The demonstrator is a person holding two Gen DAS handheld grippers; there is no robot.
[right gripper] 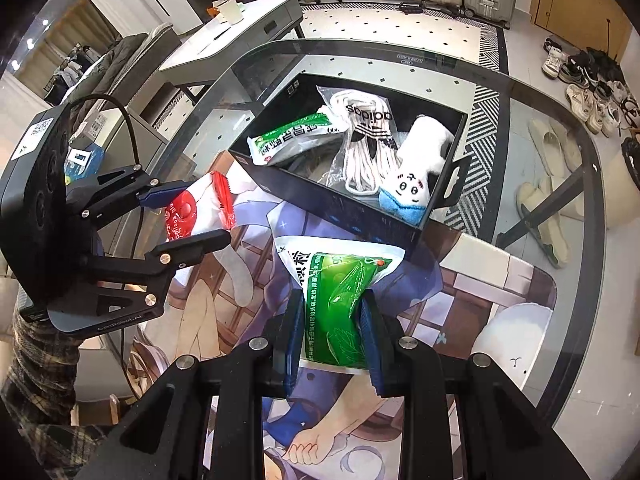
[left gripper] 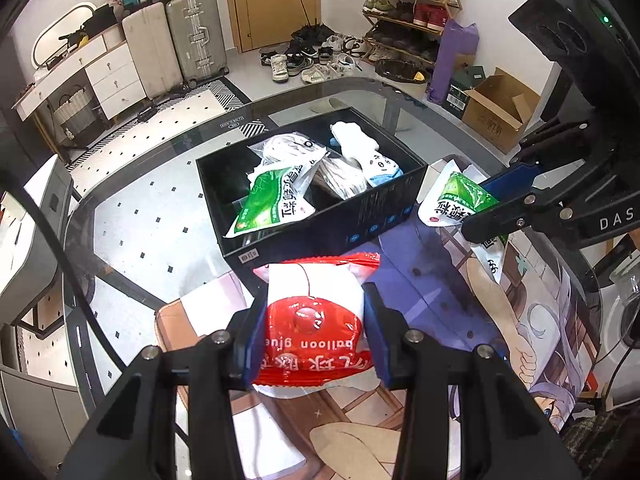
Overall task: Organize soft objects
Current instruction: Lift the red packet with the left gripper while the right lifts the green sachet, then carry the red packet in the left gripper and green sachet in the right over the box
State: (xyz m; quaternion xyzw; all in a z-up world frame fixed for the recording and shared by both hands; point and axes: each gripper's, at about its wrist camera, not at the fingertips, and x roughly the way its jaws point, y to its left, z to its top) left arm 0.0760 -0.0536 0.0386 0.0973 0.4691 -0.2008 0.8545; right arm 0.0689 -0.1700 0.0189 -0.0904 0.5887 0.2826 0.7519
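My left gripper (left gripper: 314,312) is shut on a red and white balloon glue packet (left gripper: 316,320), held just in front of the black box (left gripper: 384,216); it also shows in the right wrist view (right gripper: 192,212). My right gripper (right gripper: 332,320) is shut on a green and white pouch (right gripper: 340,300), held near the box's right corner; this pouch also shows in the left wrist view (left gripper: 456,200). The black box (right gripper: 360,220) holds another green pouch (right gripper: 292,140), a bag of white laces (right gripper: 368,144) and a white plush toy (right gripper: 416,172).
The box stands on a glass table (left gripper: 132,216) partly covered by a printed anime mat (left gripper: 440,280). Suitcases (left gripper: 192,40), shoes on the floor (left gripper: 312,60), a shoe rack (left gripper: 408,12) and a cardboard box (left gripper: 496,108) lie beyond the table.
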